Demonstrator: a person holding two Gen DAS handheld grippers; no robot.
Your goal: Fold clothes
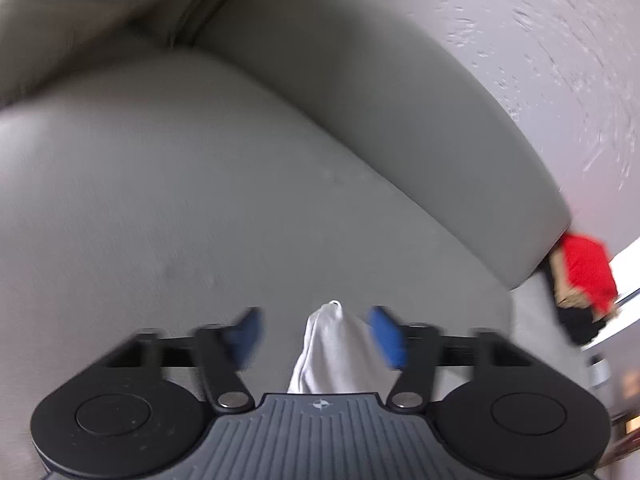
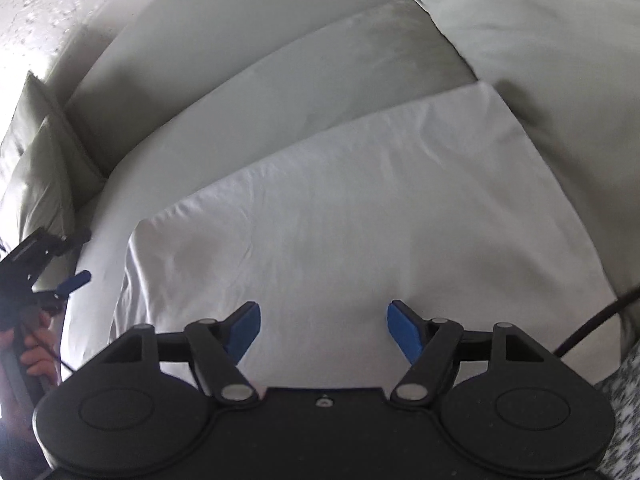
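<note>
A white garment [image 2: 340,208] lies spread flat on the grey sofa seat [image 2: 280,76]. My right gripper [image 2: 324,328] hovers over the garment's near edge, open, with only flat cloth below its blue pads [image 2: 244,328]. In the left wrist view a raised corner of the white garment [image 1: 332,344] stands between the jaws of my left gripper [image 1: 316,336]. The corner leans on the right pad [image 1: 386,338], and a gap shows to the blurred left pad. The right wrist view shows the left gripper [image 2: 74,258] at the garment's left side, held by a hand [image 2: 36,356].
The sofa's armrest [image 1: 400,120] runs along the right of the seat [image 1: 160,200], with a textured wall [image 1: 540,40] behind. A red object [image 1: 584,272] lies beyond the armrest. An olive cushion [image 2: 36,160] leans at the left. A black cable [image 2: 592,324] crosses the right.
</note>
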